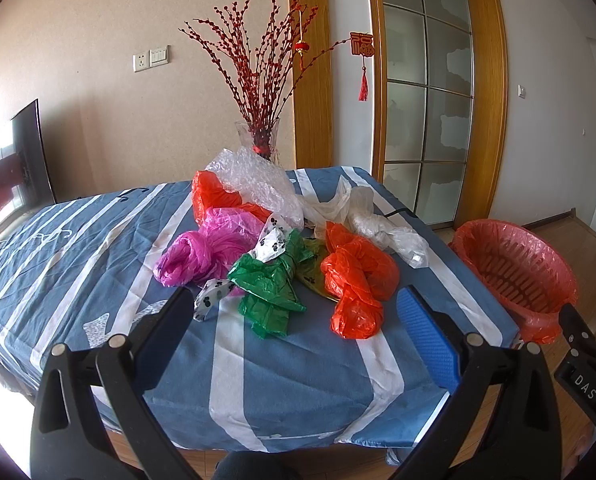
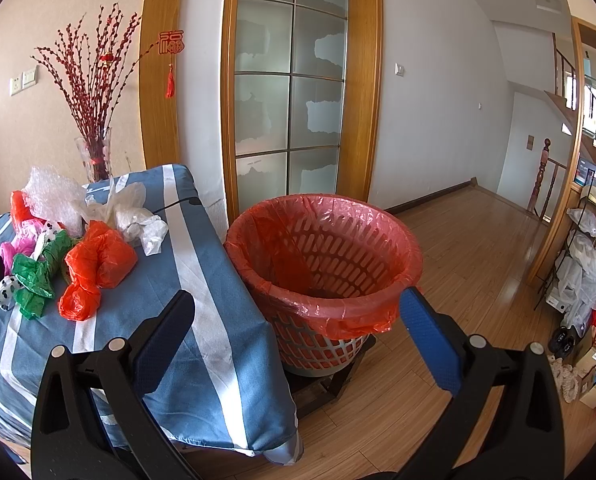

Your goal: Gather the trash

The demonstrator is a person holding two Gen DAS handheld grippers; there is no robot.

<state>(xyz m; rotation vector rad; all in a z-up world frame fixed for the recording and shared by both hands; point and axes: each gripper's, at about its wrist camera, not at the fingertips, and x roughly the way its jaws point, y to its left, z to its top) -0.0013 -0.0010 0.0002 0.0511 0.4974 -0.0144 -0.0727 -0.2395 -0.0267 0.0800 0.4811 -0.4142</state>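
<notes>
Table (image 1: 98,240) w/ blue-and-white striped cloth fills most of the left wrist view; in the right wrist view its corner (image 2: 218,320) hangs down just beside the bin. Behind it, a wood-framed frosted glass door (image 2: 290,92) and beige wall. Wood floor (image 2: 478,260) runs off to the right, cluttered rack (image 2: 590,248) at far right edge.

Trash basket (image 2: 326,276), plastic w/ slotted sides, lined w/ a red bag folded over the rim, stands on the floor touching the table's right side; upright. Inside looks empty apart from the liner. Also seen in left wrist view (image 1: 518,268) past the table's right edge.

Trash = pile of crumpled plastic bags mid-table, all touching or overlapping: clear bubble wrap (image 1: 258,184) at back, whitish bags (image 1: 362,216) to its right, orange bag (image 1: 354,280) nearest the bin side, second orange one (image 1: 210,196) at back left, magenta bag (image 1: 202,248) left, green bag (image 1: 270,284) in front centre, small black-and-white printed bag (image 1: 214,296) by it.

Glass vase (image 1: 258,136) w/ red twig branches stands behind the pile.

Left gripper (image 1: 294,312): fingers spread wide, nothing between them, above the table's near edge, short of the pile. Right gripper (image 2: 296,316): fingers also wide, nothing held, facing the basket.
</notes>
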